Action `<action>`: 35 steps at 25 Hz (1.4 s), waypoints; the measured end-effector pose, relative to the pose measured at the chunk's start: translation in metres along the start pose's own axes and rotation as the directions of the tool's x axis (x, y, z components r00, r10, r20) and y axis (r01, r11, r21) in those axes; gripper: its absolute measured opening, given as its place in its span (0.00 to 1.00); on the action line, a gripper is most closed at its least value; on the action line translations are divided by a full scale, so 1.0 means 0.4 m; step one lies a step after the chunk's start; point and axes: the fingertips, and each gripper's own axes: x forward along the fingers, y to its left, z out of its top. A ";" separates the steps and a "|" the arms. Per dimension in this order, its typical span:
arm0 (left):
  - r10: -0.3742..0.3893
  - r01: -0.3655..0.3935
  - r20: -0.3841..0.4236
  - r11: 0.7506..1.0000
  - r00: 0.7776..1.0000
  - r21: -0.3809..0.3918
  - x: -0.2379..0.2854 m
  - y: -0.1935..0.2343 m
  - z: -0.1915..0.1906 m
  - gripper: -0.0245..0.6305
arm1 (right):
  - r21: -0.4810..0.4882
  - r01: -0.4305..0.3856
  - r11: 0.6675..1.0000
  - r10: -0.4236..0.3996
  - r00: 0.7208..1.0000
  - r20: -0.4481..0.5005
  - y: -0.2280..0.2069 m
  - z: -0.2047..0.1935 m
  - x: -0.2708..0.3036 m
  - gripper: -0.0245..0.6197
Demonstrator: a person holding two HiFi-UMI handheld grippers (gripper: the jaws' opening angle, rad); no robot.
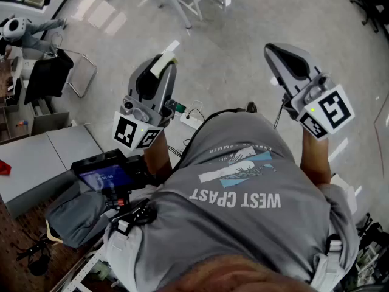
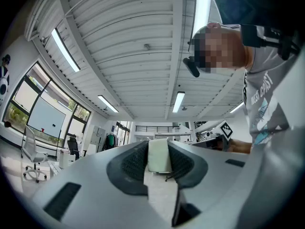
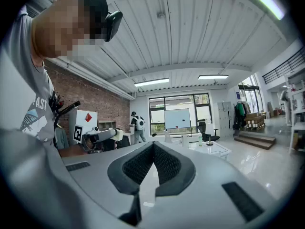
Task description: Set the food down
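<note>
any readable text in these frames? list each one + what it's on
"WEST COAST": front of the grey T-shirt.
"...UMMER": small curved print above it on the shirt; the rest is too small to read.
Screen: too blurred to read.
Marker cubes: square patterns only, no words.

An open-plan office, with whiteboard (image 3: 177, 118), swivel chair (image 3: 206, 129) and brick wall (image 3: 90, 97).

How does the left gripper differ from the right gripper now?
The left gripper is shut on a pale piece of food; the right gripper holds nothing. The left gripper's jaws stand apart by that piece; the right gripper's jaws meet at the tips. Both are raised in the air.
</note>
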 end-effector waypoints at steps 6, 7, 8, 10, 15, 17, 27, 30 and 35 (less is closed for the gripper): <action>-0.010 0.010 0.000 1.000 1.000 -0.009 -0.014 0.000 -0.014 0.20 | 0.004 0.011 1.000 -0.011 1.000 -0.005 0.011 -0.015 -0.004 0.05; -0.010 0.010 0.000 1.000 1.000 -0.011 -0.018 0.002 -0.016 0.20 | 0.005 0.013 1.000 -0.013 1.000 -0.006 0.015 -0.018 -0.003 0.05; -0.011 0.011 0.000 1.000 1.000 -0.014 -0.021 0.003 -0.020 0.20 | 0.006 0.014 1.000 -0.014 1.000 -0.007 0.019 -0.020 -0.001 0.05; -0.011 0.011 -0.003 1.000 1.000 -0.018 -0.027 0.005 -0.028 0.20 | 0.008 0.016 1.000 -0.016 1.000 -0.008 0.024 -0.028 0.002 0.05; 0.005 -0.005 -0.010 1.000 1.000 -0.016 -0.036 0.016 -0.060 0.20 | 0.022 -0.001 1.000 0.000 0.999 0.047 0.034 -0.033 0.007 0.05; 0.018 -0.018 -0.021 1.000 1.000 0.002 -0.030 0.023 -0.072 0.20 | 0.031 0.001 1.000 -0.004 0.996 0.086 0.028 -0.026 0.009 0.06; 0.033 -0.028 -0.054 0.995 0.998 0.101 0.086 0.032 -0.064 0.20 | -0.108 0.054 0.993 -0.034 0.983 0.180 -0.013 0.065 0.086 0.06; 0.036 -0.031 -0.055 0.996 0.998 0.087 0.133 0.033 -0.075 0.20 | -0.103 0.042 0.994 -0.025 0.985 0.169 -0.051 0.070 0.096 0.06; 0.049 -0.043 -0.079 0.996 0.996 0.078 0.215 0.028 -0.124 0.20 | -0.072 0.018 0.997 -0.009 0.992 0.128 -0.147 0.026 0.103 0.06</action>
